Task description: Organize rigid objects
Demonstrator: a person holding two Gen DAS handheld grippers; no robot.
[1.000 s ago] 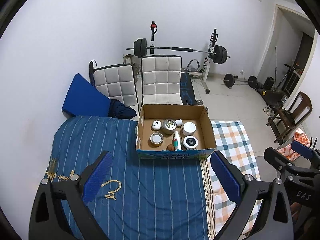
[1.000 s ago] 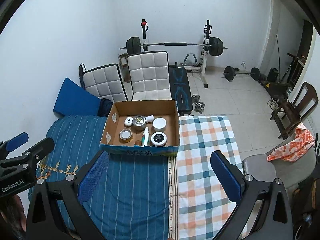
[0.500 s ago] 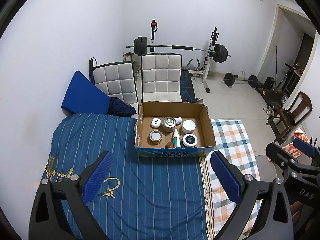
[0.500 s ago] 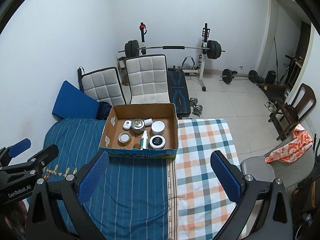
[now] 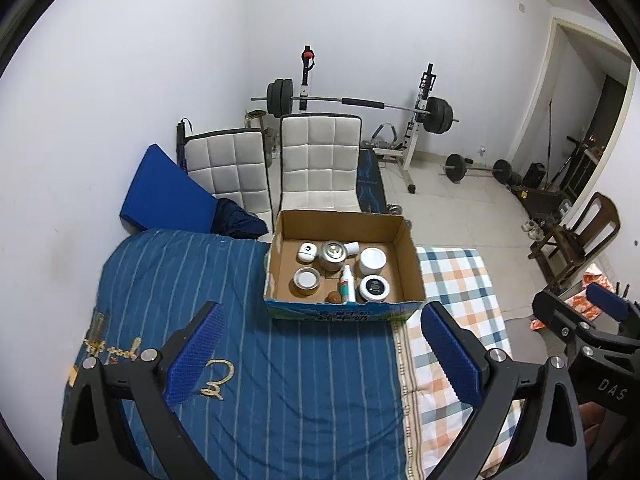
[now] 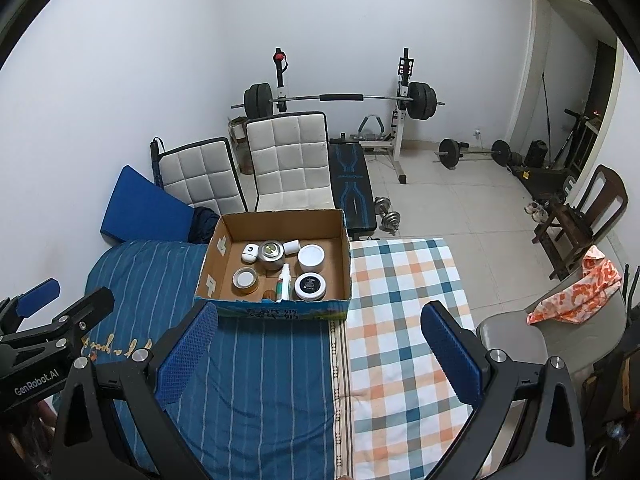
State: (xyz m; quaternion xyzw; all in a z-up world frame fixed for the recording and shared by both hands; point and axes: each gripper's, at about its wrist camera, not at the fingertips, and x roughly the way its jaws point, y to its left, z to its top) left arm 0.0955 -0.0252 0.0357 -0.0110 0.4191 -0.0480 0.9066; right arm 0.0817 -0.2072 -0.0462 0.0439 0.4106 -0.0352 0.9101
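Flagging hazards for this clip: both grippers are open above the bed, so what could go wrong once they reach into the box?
The cardboard box sits on soft bedding, so pushing down could tip it. Inside, the spray bottle stands narrow between the black-lidded jar and a small brown item, so wide-open fingers of the right gripper or left gripper may topple it or nudge neighbours.

Beyond the bed's far edge we see two white chairs (image 5: 320, 160), a barbell rack (image 5: 360, 102) and a blue cushion (image 5: 168, 192).
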